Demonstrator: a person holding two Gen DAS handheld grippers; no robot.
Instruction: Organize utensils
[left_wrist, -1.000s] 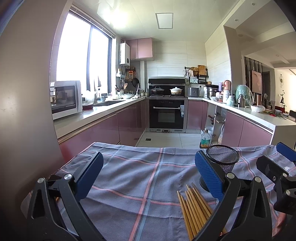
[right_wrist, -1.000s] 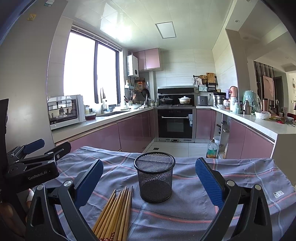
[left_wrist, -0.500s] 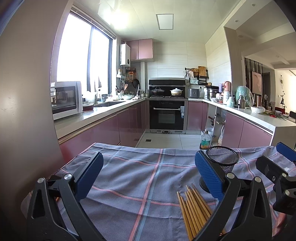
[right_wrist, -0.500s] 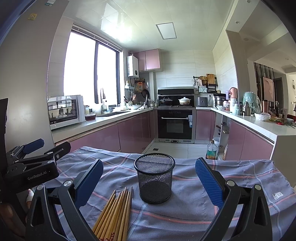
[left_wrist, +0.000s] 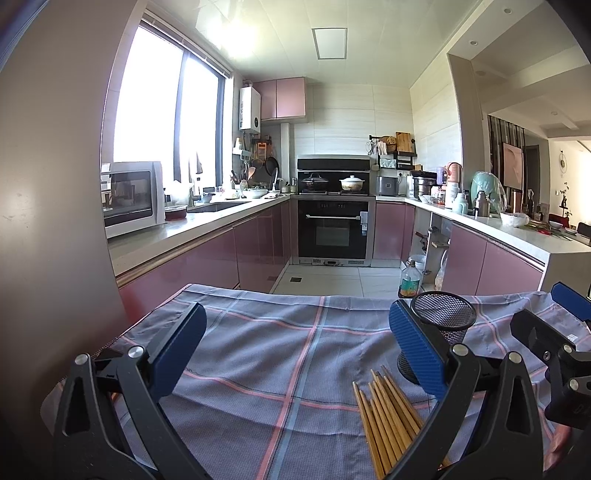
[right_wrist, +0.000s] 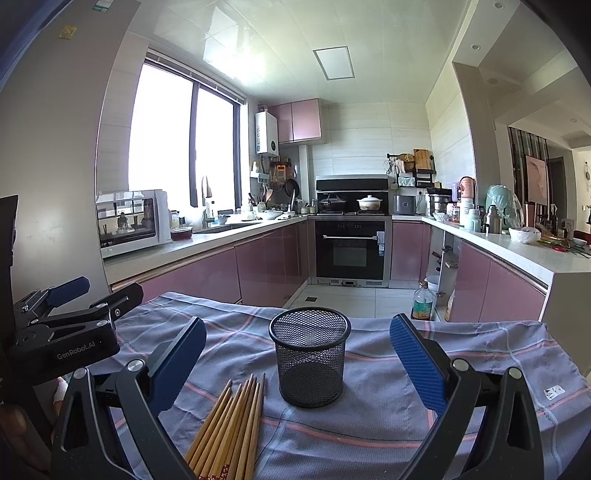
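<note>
A bundle of several wooden chopsticks (right_wrist: 229, 424) lies flat on the checked grey cloth (right_wrist: 369, 417), just left of an upright, empty black mesh cup (right_wrist: 310, 362). My right gripper (right_wrist: 295, 358) is open and empty, hovering in front of the cup. My left gripper (left_wrist: 295, 343) is open and empty above the cloth's left half. In the left wrist view the chopsticks (left_wrist: 388, 421) lie at lower right beside the cup (left_wrist: 443, 325), which its right finger partly hides. Each gripper shows at the edge of the other's view: the right one (left_wrist: 554, 332), the left one (right_wrist: 70, 314).
The cloth (left_wrist: 258, 354) covers a table whose far edge faces a kitchen aisle. Pink cabinets, a microwave (right_wrist: 129, 221), an oven (right_wrist: 351, 247) and crowded counters stand beyond. A bottle (right_wrist: 421, 302) stands on the floor.
</note>
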